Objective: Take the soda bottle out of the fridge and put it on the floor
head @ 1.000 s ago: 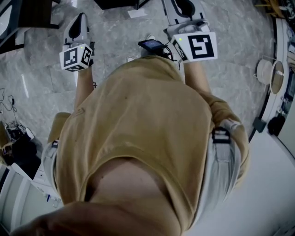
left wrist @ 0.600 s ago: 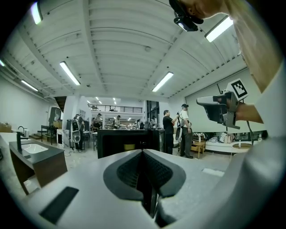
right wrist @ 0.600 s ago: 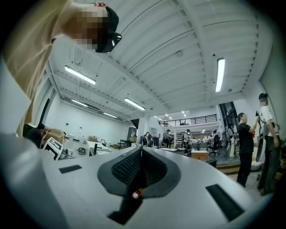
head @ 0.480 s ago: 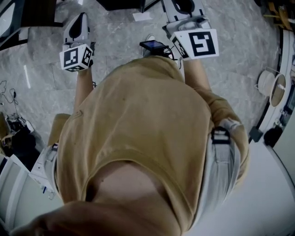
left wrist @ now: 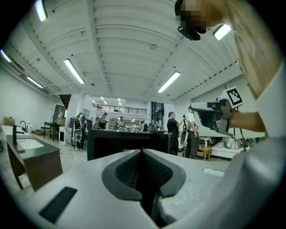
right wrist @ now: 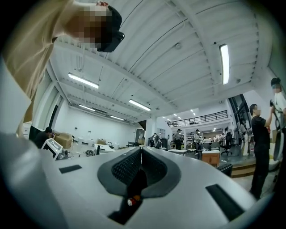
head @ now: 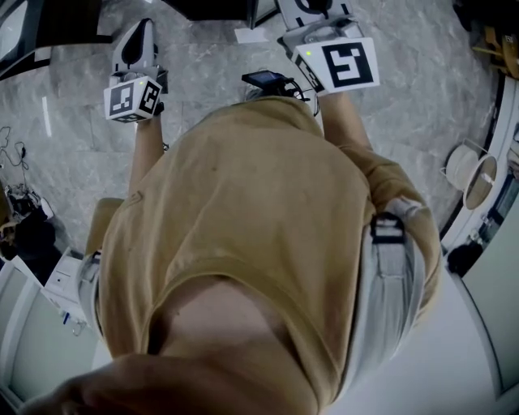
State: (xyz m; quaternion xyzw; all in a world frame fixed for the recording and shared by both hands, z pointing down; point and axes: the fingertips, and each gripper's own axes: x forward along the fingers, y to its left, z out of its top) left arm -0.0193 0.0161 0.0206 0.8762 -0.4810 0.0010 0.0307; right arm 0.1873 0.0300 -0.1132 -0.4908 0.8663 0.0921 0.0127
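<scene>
Since a second ago the marble floor (head: 422,105) has slid past beneath the person (head: 251,227), and the right gripper (right wrist: 141,151) sits farther ahead in the head view. It and the left gripper (left wrist: 142,153) both have their jaws pressed together on nothing. No view shows the soda bottle, so its place and long axis cannot be told.

Stands over the floor (head: 203,73), torso (head: 243,227) filling the middle of the head view. Holds the left gripper (head: 139,40) out ahead at left and the right gripper (head: 316,16) ahead at right, well apart, with a small device (head: 266,79) between them (nearer the right one). Has a round spool (head: 474,166) off at the right edge and cables (head: 10,174) at the far left. Faces, along the left gripper, a counter (left wrist: 125,141) ahead, with a sink unit (left wrist: 27,147) to its left and standing people (left wrist: 172,129) to its right.
</scene>
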